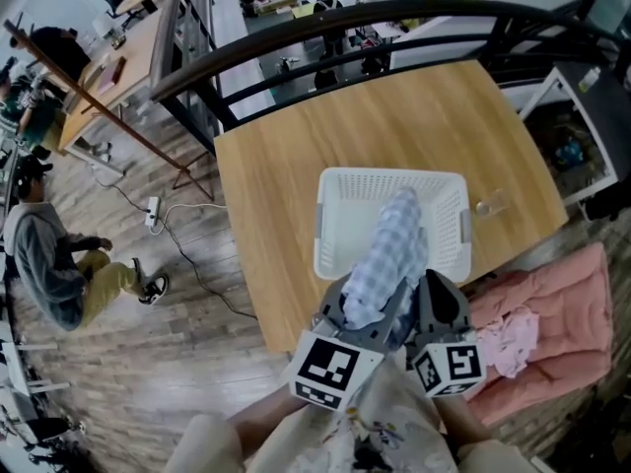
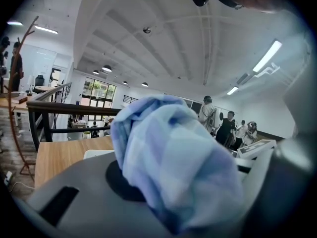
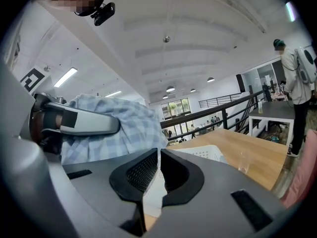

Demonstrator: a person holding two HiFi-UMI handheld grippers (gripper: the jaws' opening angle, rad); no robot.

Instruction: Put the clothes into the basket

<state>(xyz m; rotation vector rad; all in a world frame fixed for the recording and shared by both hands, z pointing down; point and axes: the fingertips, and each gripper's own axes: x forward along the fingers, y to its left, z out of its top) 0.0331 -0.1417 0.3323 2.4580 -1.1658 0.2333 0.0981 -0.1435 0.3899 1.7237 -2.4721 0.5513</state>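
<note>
A white perforated basket (image 1: 389,173) stands on the wooden table (image 1: 276,166), near its front edge. A blue-and-white checked cloth (image 1: 386,254) hangs bunched over the basket's near rim and reaches into it. My left gripper (image 1: 367,308) is shut on that cloth; in the left gripper view the cloth (image 2: 168,152) covers the jaws completely. My right gripper (image 1: 434,308) sits just right of the left one, at the basket's near right corner. Its jaws (image 3: 158,152) are shut and hold nothing. In the right gripper view the cloth (image 3: 124,128) and the basket (image 3: 200,152) lie ahead.
A clear glass (image 1: 490,205) stands on the table right of the basket. A pink quilted heap with a pale garment (image 1: 552,313) lies lower right, off the table. A dark railing (image 1: 394,13) runs behind the table. A person (image 1: 54,264) sits on the floor at left.
</note>
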